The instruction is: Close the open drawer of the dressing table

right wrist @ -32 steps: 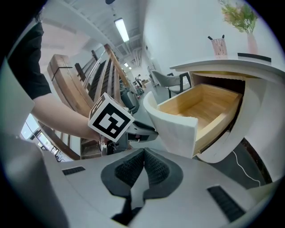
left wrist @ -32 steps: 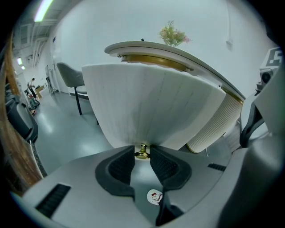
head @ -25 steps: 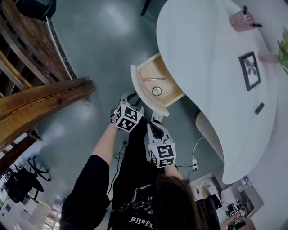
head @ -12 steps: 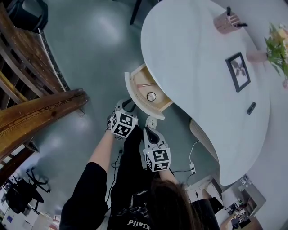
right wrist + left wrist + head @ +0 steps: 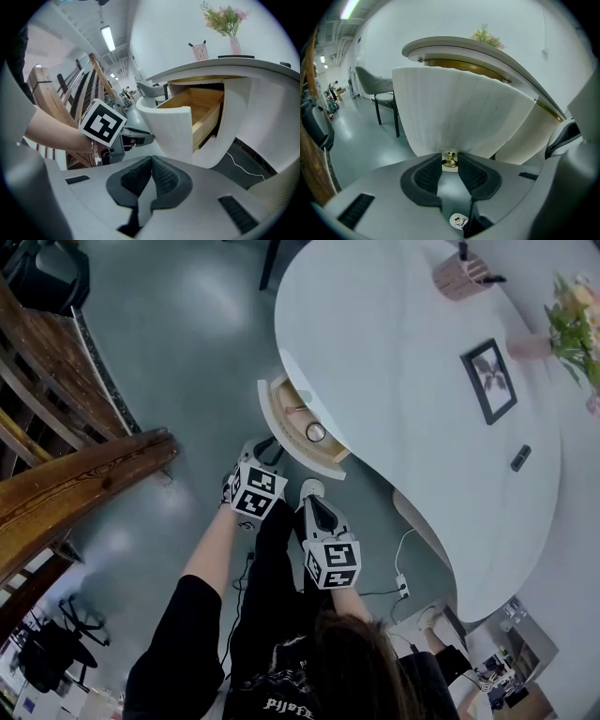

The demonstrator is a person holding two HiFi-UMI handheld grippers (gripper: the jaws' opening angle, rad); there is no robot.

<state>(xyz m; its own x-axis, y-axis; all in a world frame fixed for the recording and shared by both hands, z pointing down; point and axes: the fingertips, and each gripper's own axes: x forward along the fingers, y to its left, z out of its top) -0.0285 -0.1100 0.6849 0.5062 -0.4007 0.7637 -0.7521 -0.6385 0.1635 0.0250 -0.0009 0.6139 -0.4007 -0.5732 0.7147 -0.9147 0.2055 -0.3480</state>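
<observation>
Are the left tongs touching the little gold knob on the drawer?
Touching. The left gripper view shows the gold knob filling the space between the left tongs, with both pads pressed against its sides and no gap.

The white dressing table [image 5: 394,381] in front of me.
On its top: a framed picture [image 5: 488,381], a pink cup [image 5: 457,276], a flower vase [image 5: 530,346], a small dark thing [image 5: 518,458].

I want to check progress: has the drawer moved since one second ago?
Yes. The drawer has slid further in under the white table top; less of its inside shows beyond the edge.
</observation>
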